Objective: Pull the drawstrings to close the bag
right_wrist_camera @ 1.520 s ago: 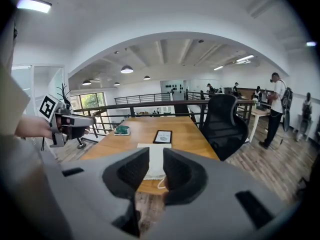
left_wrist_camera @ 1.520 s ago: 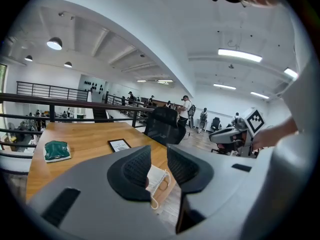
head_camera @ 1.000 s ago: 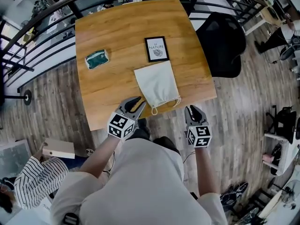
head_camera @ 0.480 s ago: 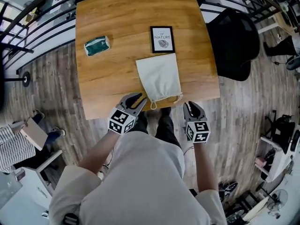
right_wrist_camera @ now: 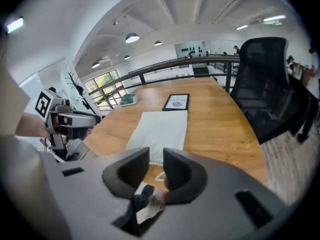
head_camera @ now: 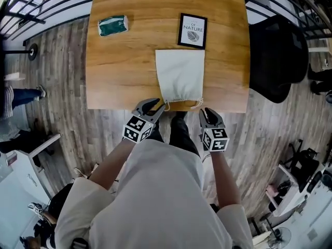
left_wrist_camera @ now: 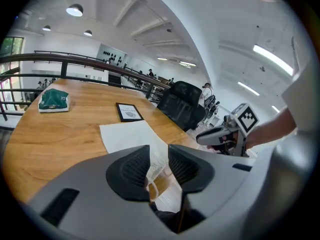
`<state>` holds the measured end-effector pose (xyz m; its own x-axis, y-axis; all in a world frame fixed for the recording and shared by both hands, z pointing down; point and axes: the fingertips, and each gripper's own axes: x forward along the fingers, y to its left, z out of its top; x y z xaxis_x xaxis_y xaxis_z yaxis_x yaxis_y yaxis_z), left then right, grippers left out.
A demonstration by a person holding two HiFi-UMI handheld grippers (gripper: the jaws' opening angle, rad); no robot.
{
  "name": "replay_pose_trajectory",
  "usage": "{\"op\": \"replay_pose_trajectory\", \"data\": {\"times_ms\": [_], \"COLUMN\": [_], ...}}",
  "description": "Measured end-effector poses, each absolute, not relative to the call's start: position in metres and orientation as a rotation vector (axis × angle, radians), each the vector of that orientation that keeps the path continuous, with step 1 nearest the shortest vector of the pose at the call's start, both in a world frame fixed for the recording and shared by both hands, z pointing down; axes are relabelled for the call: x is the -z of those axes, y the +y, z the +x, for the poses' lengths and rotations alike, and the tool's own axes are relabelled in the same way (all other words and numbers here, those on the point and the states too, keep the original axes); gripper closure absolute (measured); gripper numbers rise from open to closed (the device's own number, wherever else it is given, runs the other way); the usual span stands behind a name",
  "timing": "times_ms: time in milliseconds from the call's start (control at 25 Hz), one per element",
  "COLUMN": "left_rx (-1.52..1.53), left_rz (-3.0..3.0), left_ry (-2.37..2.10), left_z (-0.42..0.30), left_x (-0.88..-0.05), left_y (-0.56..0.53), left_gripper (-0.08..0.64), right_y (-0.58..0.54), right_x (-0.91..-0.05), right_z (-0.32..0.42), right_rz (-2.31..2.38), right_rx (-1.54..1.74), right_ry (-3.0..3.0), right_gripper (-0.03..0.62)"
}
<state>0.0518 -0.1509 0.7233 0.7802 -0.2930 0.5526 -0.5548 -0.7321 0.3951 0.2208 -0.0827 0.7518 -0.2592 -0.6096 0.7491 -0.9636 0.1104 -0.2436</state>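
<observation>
Left gripper (head_camera: 158, 105): jaws apart and just been opening, one drawstring loop (left_wrist_camera: 152, 186) showing in the gap, not pinched; right gripper (head_camera: 209, 111): jaws narrowly parted, empty. Cream drawstring bag (head_camera: 180, 75): flat on the wooden table (head_camera: 124, 61), gathered mouth at the near edge, a gripper just beside each corner. Beyond it: framed print (head_camera: 192, 30); well apart to the left, green packet (head_camera: 112, 25).

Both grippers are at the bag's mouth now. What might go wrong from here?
The left gripper has just been opening; the left drawstring loop shows between its jaws, unclamped, so closing may pinch cloth instead. The bag lies loose at the table edge; uneven pulls might drag it off.
</observation>
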Motion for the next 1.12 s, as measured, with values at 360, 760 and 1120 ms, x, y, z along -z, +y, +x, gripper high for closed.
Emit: {"op": "replay_pose_trajectory", "data": {"times_ms": [360,760,1120], "left_rx": [-0.741,-0.85,-0.911], "left_rz": [2.277,2.067,1.955], "left_ry": [-0.67,-0.681,-0.757], "left_z": [0.056,0.069,0.075], "left_x": [-0.784,-0.849,-0.882], "left_y": [-0.118,-0.085,-0.082], "left_gripper": [0.454,0.453,0.44], "right_y": [-0.074,-0.065,-0.073], "right_x": [-0.81,-0.847,-0.866], "right_z": [0.214,0.213,0.209], "right_rz": [1.383,1.363,1.335], "right_rx": [-1.122,-1.312,-1.374], "right_ry": [-1.905,-1.849,-1.833], "right_gripper": [0.52,0.52,0.5]}}
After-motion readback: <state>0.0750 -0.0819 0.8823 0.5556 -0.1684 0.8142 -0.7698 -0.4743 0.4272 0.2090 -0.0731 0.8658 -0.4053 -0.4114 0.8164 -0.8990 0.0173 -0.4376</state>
